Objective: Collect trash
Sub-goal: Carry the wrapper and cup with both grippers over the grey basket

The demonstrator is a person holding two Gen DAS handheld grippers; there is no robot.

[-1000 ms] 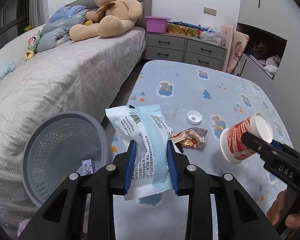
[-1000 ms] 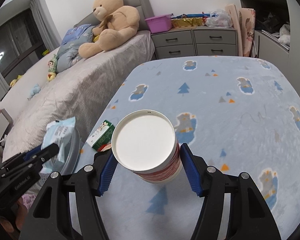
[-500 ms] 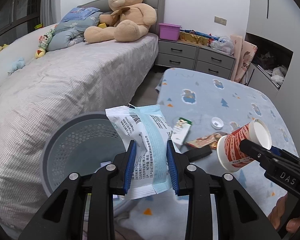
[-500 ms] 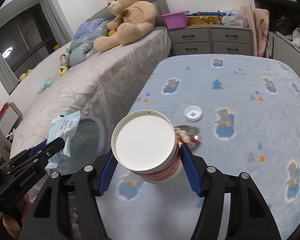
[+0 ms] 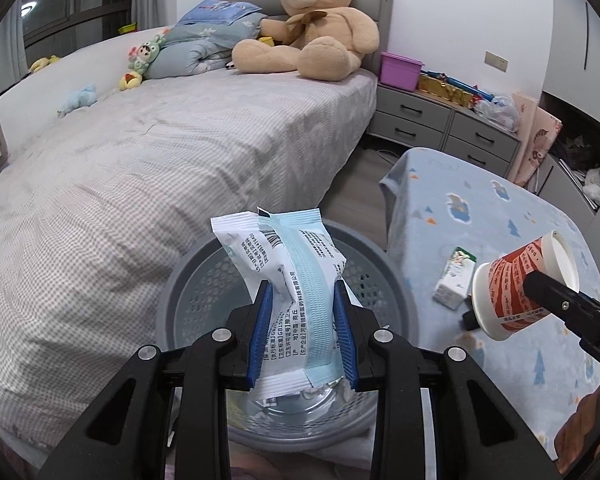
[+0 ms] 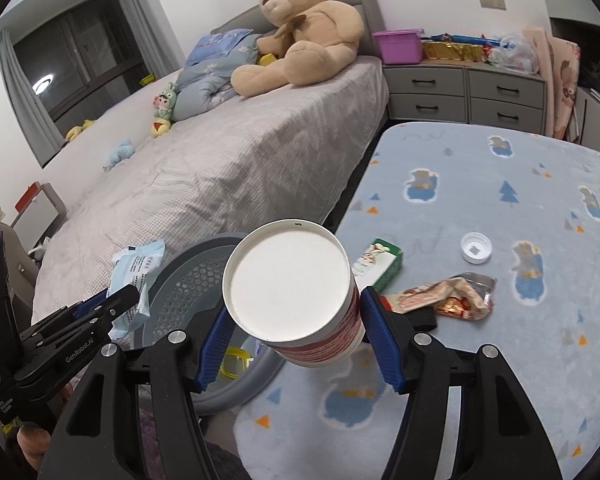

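Observation:
My left gripper (image 5: 302,322) is shut on a white and pale blue wrapper packet (image 5: 288,280), held right over the grey perforated waste basket (image 5: 204,276) beside the bed. A red and white paper cup (image 6: 296,292) sits clamped in my right gripper (image 6: 294,338), its white mouth facing the camera, at the basket's (image 6: 188,280) right rim. The left wrist view shows that cup (image 5: 516,292) at right, over the blue rug. On the rug lie a small green and white carton (image 6: 378,258), a crumpled foil wrapper (image 6: 448,294) and a white bottle cap (image 6: 476,247).
A bed with grey checked cover (image 5: 140,184) runs along the left, with a big teddy bear (image 5: 312,28) and soft toys on it. Grey drawers (image 6: 468,92) stand at the back. The blue patterned rug (image 6: 500,200) covers the floor at right. A black object (image 6: 420,318) lies by the foil wrapper.
Both grippers have swung left toward the bed, carrying the packet and the cup. The basket has come from the lower left to directly beneath the packet. Neither grip has changed.

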